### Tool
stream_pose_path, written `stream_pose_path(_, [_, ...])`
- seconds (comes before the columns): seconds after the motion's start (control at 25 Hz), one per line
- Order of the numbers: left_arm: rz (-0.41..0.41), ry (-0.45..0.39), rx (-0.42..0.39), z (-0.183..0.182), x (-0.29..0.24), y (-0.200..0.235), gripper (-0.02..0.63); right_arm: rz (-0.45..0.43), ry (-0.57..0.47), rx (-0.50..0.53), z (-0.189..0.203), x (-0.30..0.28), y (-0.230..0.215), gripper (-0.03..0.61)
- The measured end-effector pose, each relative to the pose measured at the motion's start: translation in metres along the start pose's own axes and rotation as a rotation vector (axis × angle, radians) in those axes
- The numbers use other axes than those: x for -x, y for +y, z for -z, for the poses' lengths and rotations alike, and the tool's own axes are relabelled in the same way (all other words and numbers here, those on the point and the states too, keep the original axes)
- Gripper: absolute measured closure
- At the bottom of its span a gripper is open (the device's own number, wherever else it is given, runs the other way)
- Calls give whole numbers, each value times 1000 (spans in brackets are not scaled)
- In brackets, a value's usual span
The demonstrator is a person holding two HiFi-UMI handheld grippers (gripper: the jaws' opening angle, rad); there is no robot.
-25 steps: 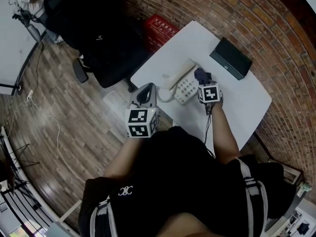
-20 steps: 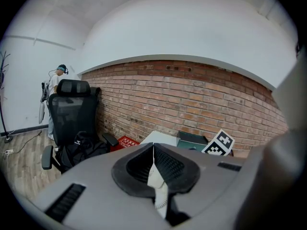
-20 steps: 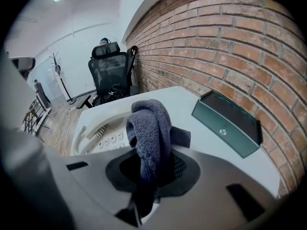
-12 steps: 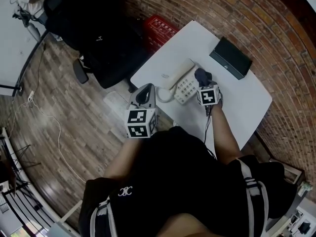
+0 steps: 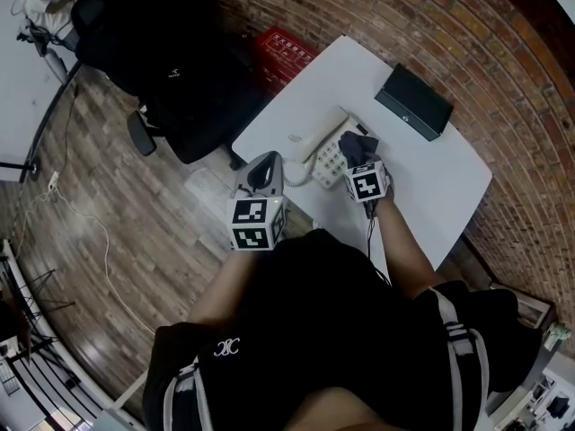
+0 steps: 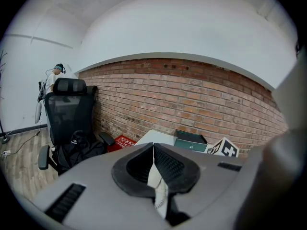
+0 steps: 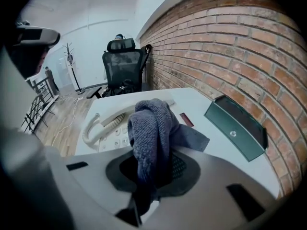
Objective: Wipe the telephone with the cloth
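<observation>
Change: the right gripper (image 5: pixel 360 162) and its cloth have been carried a little leftward, further over the keypad and toward the handset; the left gripper (image 5: pixel 266 163) has been kept where it was.
Right gripper: its jaws are seen clamped on a blue-grey knitted cloth (image 7: pixel 150 126), which is bunched between them, with one flap spread forward.
Cloth position: in the head view the cloth (image 5: pixel 358 145) is laid on the keypad side of the telephone, just beside the handset.
Telephone: a cream-white desk telephone with a coiled cord (image 5: pixel 329 154) is set near the middle of the table; in the right gripper view its handset and keys (image 7: pixel 106 126) are seen left of the cloth.
Left gripper: its jaws are seen brought together with nothing gripped (image 6: pixel 153 163); it is held off the near left edge of the table, apart from the telephone.
Table: a white rectangular table (image 5: pixel 437 189) is set against a brick wall.
Box: a dark green flat box (image 5: pixel 413 101) is placed at the far right of the table, well apart from the telephone.
Chair: a black office chair (image 5: pixel 166 57) is stood on the wooden floor to the left.
</observation>
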State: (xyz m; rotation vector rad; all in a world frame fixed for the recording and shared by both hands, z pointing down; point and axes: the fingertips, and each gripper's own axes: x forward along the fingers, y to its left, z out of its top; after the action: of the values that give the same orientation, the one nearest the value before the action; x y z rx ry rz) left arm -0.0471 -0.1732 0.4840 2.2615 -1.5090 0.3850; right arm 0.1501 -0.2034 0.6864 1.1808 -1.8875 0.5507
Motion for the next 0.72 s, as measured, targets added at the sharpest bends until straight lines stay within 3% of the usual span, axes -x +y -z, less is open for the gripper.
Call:
stream_pose_path(0.24, [9, 5, -4, 1, -1, -2, 609, -21, -43, -75, 7, 3, 12, 538])
stream_pose_path(0.48, [15, 5, -6, 1, -2, -2, 609, -237, 8, -137, 21, 5, 55, 538])
stream_pose_path(0.64, [22, 6, -10, 0, -4, -5, 609, -308, 33, -108, 33, 7, 93, 540])
stream_pose_path(0.72, [27, 7, -9, 0, -5, -7, 609, -296, 29, -75, 36, 7, 102, 539])
